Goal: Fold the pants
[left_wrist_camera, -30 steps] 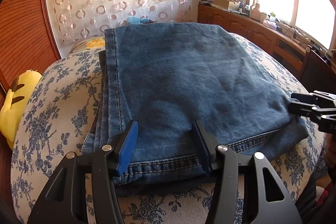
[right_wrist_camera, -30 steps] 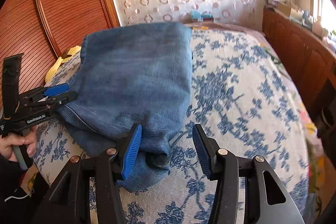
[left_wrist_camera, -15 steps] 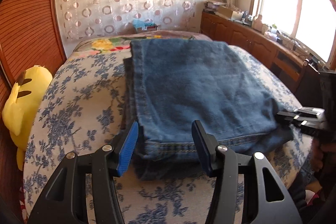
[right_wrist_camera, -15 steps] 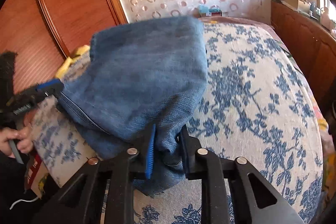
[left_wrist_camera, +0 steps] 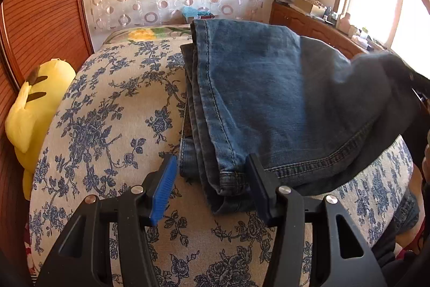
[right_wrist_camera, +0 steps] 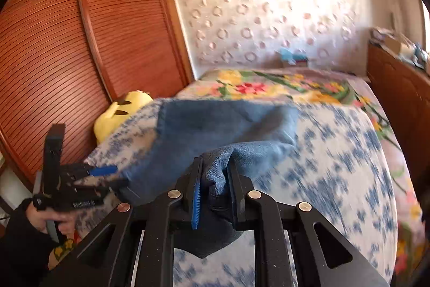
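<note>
Midway across a flower-print bed (left_wrist_camera: 113, 125), folded blue jeans (left_wrist_camera: 268, 98) lie with one corner raised off the cover. Right gripper (right_wrist_camera: 212, 187) fingers are closing on that corner — a bunched fold of denim sits pinched between the blue pad (right_wrist_camera: 195, 202) and the black one, with a dark flap hanging below them. Beyond those fingers the rest of the jeans (right_wrist_camera: 215, 123) stretches away over the bed, blurred in the right wrist view.

Left gripper (left_wrist_camera: 212, 179) hangs at the near hem, its fingers spread apart and gripping nothing. Between them sits the stacked corner of the hem, with the left edge of the jeans running straight ahead from it. Its blue pad (left_wrist_camera: 164, 192) stands just beside the denim's left edge; whether the black finger on the other side touches the hem cannot be told. Ahead and to the right of these fingers the cloth rises into a dark, shadowed peak at the frame's edge.

Seen from the right wrist, the left gripper (right_wrist_camera: 104, 175) shows far off to the left of the pinching fingers, held in a hand (right_wrist_camera: 45, 218) with a dark sleeve. A yellow plush toy (left_wrist_camera: 35, 114) rests at the bed's left side against a slatted wooden wardrobe (right_wrist_camera: 80, 45) — well to the left of both pairs of fingers.
</note>
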The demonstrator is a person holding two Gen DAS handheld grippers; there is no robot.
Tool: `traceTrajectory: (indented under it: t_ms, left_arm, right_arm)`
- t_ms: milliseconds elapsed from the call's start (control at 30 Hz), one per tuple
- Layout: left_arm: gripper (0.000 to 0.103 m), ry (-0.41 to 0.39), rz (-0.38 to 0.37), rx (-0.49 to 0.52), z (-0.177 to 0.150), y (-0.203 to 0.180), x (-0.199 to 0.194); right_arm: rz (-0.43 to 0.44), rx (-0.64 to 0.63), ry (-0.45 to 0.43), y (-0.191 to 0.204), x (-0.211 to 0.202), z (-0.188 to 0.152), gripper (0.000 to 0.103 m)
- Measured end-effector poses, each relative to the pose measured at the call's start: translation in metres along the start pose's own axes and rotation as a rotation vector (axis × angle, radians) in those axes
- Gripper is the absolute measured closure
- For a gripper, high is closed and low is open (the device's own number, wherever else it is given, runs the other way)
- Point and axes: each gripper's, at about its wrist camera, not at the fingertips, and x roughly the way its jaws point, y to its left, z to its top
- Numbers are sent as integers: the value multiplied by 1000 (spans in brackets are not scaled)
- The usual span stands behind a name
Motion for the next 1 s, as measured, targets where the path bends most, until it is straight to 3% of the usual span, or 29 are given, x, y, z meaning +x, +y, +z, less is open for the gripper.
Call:
traceTrajectory:
  t_ms: [167,600,800,1000]
  left_arm:
    - [49,-25,-24,-22,-1,10,-11]
    - [49,-94,52,-93,-1,61,-44]
    - [49,-111,69,-119,-3,73,-53]
    - [49,-119,69,-142,-5,79,-56]
  right_arm:
    - [54,-42,2,24,22,14,87]
    - [207,-130,66,64,87,26,87]
    - [288,-178,71,77,94,26,87]
    - [305,-204,180,74,121,6,87]
